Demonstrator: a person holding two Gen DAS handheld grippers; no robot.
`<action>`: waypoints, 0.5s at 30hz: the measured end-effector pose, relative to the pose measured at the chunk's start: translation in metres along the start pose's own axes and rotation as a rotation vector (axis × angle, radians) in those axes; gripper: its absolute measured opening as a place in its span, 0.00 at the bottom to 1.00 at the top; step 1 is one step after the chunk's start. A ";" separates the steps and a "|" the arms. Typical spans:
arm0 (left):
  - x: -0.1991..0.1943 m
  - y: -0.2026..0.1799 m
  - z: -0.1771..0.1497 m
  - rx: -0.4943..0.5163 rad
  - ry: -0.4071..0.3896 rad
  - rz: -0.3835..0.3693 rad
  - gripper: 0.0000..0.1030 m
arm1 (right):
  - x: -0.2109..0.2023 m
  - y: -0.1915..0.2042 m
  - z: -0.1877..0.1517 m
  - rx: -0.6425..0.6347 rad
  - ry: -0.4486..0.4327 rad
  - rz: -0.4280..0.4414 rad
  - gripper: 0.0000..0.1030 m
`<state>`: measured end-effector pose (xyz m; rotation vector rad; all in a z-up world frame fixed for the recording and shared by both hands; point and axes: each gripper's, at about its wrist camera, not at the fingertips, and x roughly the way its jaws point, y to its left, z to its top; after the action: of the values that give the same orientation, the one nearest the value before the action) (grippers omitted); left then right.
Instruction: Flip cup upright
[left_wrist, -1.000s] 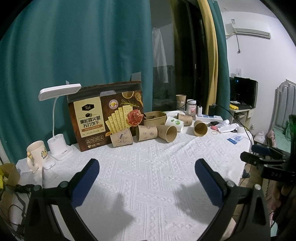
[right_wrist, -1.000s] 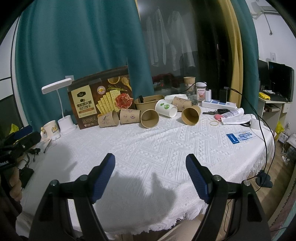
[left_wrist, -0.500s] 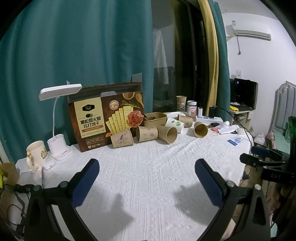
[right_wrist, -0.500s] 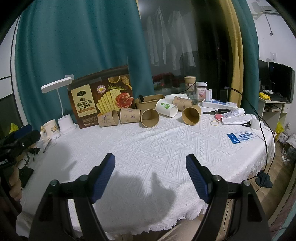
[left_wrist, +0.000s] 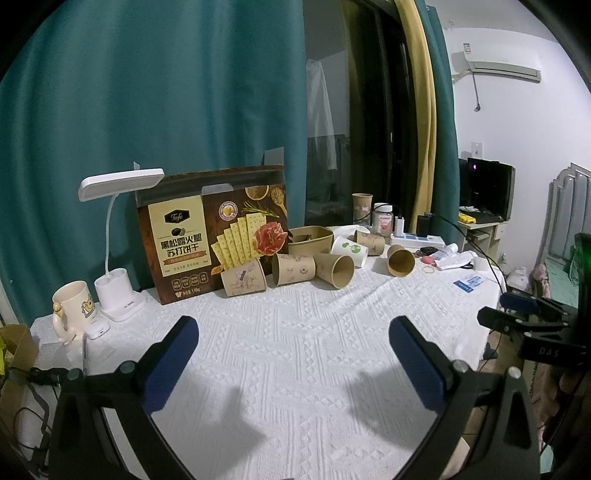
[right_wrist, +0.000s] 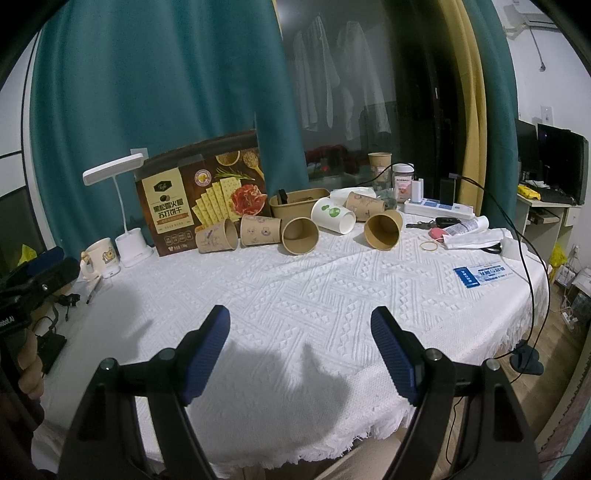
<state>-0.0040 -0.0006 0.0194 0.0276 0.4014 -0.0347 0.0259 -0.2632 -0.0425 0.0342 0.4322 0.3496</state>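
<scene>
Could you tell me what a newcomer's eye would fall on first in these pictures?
Probably the cluster of paper cups lying on their sides at the back of the white tablecloth, one white cup among brown ones. Behind them stands a large cracker box. Up front, both open grippers, left and right, hold nothing.

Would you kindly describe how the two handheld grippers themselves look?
Both the left gripper and right gripper have black angular frames with silver screws and blue ribbed finger pads. White lettering marks each body when seen from the other's camera.
</scene>
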 end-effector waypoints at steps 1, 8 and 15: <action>0.000 0.000 0.000 0.000 0.000 0.000 1.00 | 0.000 0.000 0.000 0.000 -0.001 0.001 0.74; 0.000 0.002 0.001 -0.008 -0.014 -0.003 1.00 | 0.000 0.000 0.001 -0.001 -0.001 0.001 0.74; 0.001 0.003 0.000 -0.011 -0.019 -0.004 1.00 | 0.001 0.005 0.001 -0.004 0.000 0.005 0.74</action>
<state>-0.0032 0.0023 0.0189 0.0158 0.3826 -0.0365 0.0257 -0.2582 -0.0419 0.0312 0.4314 0.3553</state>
